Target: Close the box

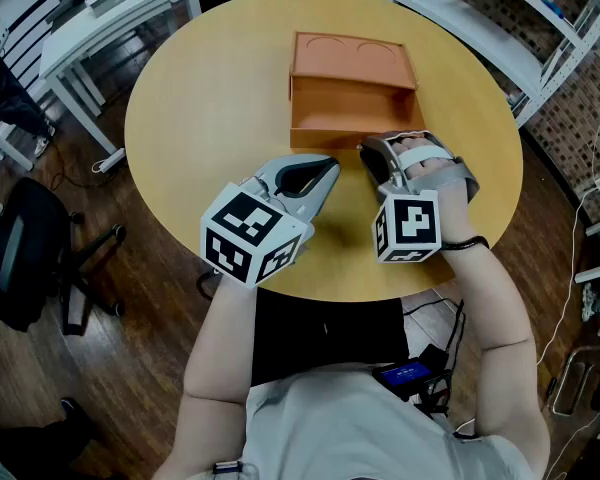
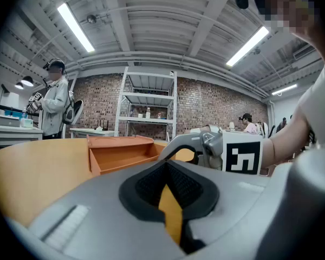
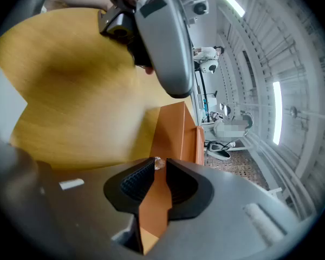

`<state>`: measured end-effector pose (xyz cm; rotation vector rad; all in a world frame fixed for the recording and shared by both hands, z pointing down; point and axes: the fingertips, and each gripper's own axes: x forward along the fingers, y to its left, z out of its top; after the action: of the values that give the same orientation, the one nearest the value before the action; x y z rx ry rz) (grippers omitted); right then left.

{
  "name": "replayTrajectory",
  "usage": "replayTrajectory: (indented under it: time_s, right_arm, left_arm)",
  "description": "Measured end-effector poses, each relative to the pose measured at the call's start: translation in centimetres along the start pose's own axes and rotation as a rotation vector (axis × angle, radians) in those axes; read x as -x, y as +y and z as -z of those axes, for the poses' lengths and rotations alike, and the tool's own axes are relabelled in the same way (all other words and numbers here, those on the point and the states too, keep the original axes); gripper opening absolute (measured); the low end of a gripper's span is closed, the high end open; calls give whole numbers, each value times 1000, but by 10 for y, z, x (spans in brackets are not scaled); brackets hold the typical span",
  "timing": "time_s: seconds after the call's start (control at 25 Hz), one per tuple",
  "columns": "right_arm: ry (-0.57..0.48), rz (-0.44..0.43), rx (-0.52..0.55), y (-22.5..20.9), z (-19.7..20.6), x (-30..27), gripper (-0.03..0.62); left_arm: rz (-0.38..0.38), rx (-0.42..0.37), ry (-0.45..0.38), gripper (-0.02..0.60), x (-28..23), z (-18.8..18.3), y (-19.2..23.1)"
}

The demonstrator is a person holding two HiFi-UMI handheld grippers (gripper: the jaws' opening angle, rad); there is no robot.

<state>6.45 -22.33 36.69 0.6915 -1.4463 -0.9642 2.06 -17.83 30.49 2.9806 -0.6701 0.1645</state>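
An orange box [image 1: 350, 118] stands open on the round wooden table [image 1: 200, 98], its lid [image 1: 352, 58] folded back flat behind it. The tips of my right gripper [image 1: 368, 150] are at the right part of the box's front wall. Its jaws stand a narrow gap apart in the right gripper view [image 3: 157, 163], and the box [image 3: 176, 129] shows through the gap. My left gripper [image 1: 332, 168] lies just left of it, short of the box. Its tips [image 2: 166, 164] meet with nothing between them. The box [image 2: 122, 153] is ahead to the left.
White tables [image 1: 110, 13] stand beyond the table's far left and metal shelving [image 1: 520, 28] at the far right. An office chair [image 1: 20, 258] is on the floor to the left. A person [image 2: 54, 99] stands far off.
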Motion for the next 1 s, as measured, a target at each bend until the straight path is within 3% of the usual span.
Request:
replayTrajectory:
  time_s: [0.24, 1.0]
  right_arm:
    - [53, 13, 23, 9, 2, -5, 100]
    - [138, 60, 46, -4, 12, -30, 66]
  left_arm:
    - [3, -6, -1, 1, 0, 1, -5]
    - [0, -5, 8, 2, -3, -1, -3]
